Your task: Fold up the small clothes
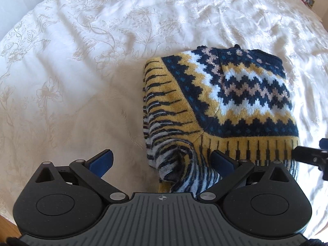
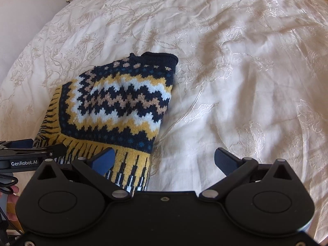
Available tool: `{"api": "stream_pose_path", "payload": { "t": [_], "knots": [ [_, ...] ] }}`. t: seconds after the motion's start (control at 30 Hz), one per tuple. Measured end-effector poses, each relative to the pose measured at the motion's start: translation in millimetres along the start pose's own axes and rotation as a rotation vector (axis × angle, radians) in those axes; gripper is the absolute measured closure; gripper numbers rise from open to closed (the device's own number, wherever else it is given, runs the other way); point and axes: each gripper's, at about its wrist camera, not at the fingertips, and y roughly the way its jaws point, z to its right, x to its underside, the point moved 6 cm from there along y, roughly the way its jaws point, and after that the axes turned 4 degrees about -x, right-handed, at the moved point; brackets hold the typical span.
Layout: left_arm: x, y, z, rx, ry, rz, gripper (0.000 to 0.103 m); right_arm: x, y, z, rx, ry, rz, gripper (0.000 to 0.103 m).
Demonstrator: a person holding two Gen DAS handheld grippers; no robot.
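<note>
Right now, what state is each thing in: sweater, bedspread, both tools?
Sweater: folded into a compact bundle, lying on the bed, near corner rumpled.
Bedspread: spread out, lightly wrinkled.
Left tool: open, holding nothing, at the sweater's near corner.
Right tool: open, holding nothing, at the sweater's near edge.

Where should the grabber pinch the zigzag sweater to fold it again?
Probably at the near yellow striped hem of the sweater, coming in low from the near side. That edge lies closest to both open grippers, left gripper and right gripper, and it is a loose, slightly bunched edge, easier to pinch than the flat middle. The bedspread beyond is bare for folding onto.
</note>
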Motion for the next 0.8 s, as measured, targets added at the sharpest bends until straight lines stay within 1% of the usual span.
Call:
{"api": "stream_pose_path", "payload": {
  "t": [0.1, 0.27, 0.4, 0.53, 0.6, 0.7, 0.8],
  "knots": [
    [0, 12, -3, 0.031, 0.014, -0.019, 0.000, 12, 17, -5, 0.052, -0.006, -0.061, 0.000],
    [0, 26, -6, 0.095, 0.020, -0.047, 0.000, 30, 42, -14, 0.127, -0.033, -0.115, 0.000],
    [2, 30, -7, 0.151, 0.046, -0.035, 0.000, 36, 43, -16, 0.161, 0.027, -0.104, 0.000],
    [8, 28, -18, 0.220, 0.023, -0.042, 0.000, 42, 39, -15, 0.171, 0.091, -0.092, 0.000],
    [10, 25, -22, 0.243, 0.016, -0.034, 0.000, 45, 35, -15, 0.176, 0.124, -0.083, 0.000],
    [18, 17, -32, 0.252, 0.001, -0.009, 0.000, 56, 26, -15, 0.189, 0.149, -0.062, 0.000],
    [25, 6, -49, 0.241, -0.088, 0.011, 0.000, 69, 15, -19, 0.191, 0.127, -0.056, 0.000]
  ]
}}
